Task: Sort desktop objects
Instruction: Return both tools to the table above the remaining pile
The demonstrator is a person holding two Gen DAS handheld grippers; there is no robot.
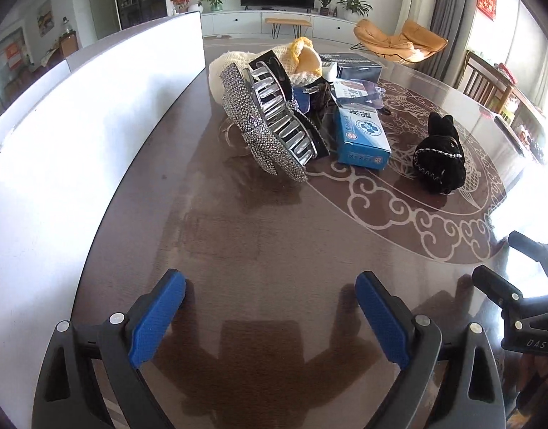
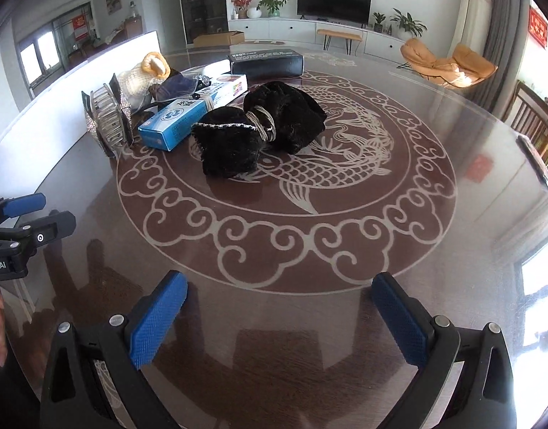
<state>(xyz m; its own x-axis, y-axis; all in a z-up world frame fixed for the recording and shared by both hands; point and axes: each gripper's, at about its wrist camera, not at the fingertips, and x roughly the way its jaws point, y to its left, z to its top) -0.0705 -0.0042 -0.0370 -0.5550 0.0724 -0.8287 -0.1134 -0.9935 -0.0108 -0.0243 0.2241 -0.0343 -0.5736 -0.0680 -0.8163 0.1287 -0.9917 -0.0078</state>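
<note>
Velvet bow (image 2: 263,128) is soft and light: pinch your right gripper (image 2: 279,316), jaws wide and empty, at its banded middle.

Glasses (image 1: 359,93) half-buried in pile; box print (image 1: 363,128) too small to read.

Right gripper (image 1: 531,325) body: we read "DAS".
Left gripper (image 2: 9,250) body: we read "bot.AI", its start cut off.
Blue box (image 1: 361,132): Chinese print we cannot read.
</note>
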